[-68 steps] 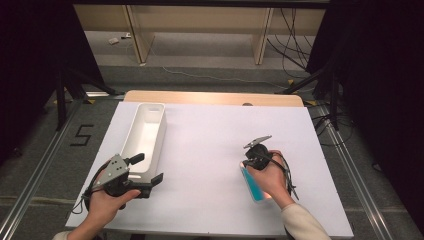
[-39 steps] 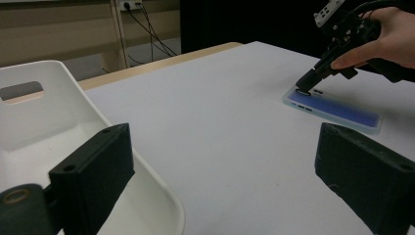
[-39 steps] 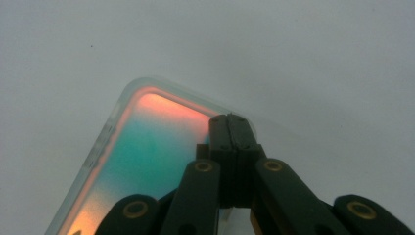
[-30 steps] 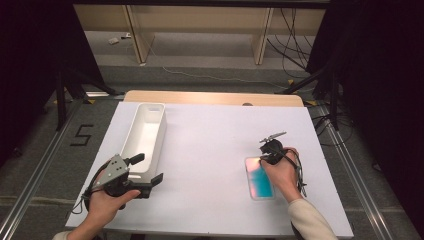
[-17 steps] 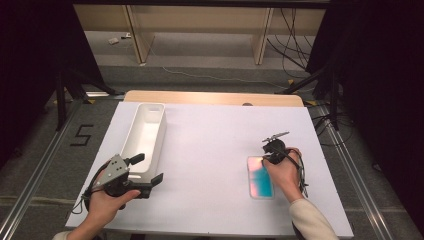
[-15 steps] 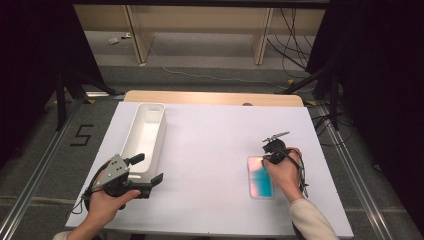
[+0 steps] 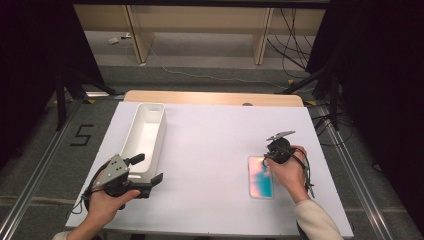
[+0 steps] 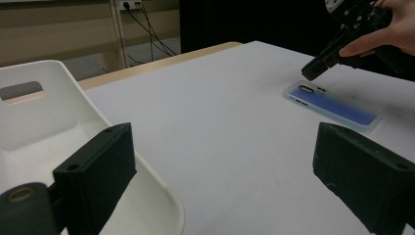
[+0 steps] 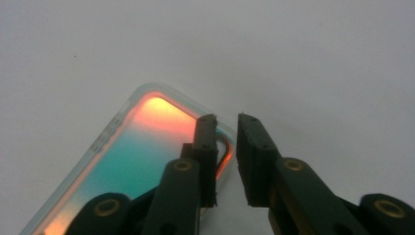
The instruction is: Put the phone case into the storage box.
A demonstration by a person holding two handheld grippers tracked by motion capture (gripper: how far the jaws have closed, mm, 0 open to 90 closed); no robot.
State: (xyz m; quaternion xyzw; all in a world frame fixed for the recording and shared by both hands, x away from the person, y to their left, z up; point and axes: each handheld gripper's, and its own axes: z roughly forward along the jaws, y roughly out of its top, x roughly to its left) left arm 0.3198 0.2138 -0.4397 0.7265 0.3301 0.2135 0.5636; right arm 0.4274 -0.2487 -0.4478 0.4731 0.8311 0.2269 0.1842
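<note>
A translucent phone case (image 7: 260, 177) with a teal and orange sheen lies flat on the white table (image 7: 210, 150), at its right side. My right gripper (image 7: 267, 159) points down over the case's far corner (image 9: 142, 152). Its jaws (image 9: 226, 122) have just been opening and stand a narrow gap apart. The case's corner rim lies under that gap with no pad pressing on it. From the left gripper view the case (image 8: 337, 105) looks blue under the right gripper (image 8: 313, 73). My left gripper (image 7: 147, 169) is held wide open by the near end of a white bin (image 7: 162, 131), with nothing between its jaws (image 8: 227, 166).
The long white bin (image 8: 44, 98) stands lengthwise on the table's left side. A wooden strip (image 7: 215, 97) runs along the table's far edge. Metal rails (image 7: 350, 170) flank the table on the floor, with cables (image 7: 295, 30) behind.
The right hand has carried the case down and rightward, from tilted in the jaws to flat on the table. Its jaws have parted off the case. The left hand has stayed still.
</note>
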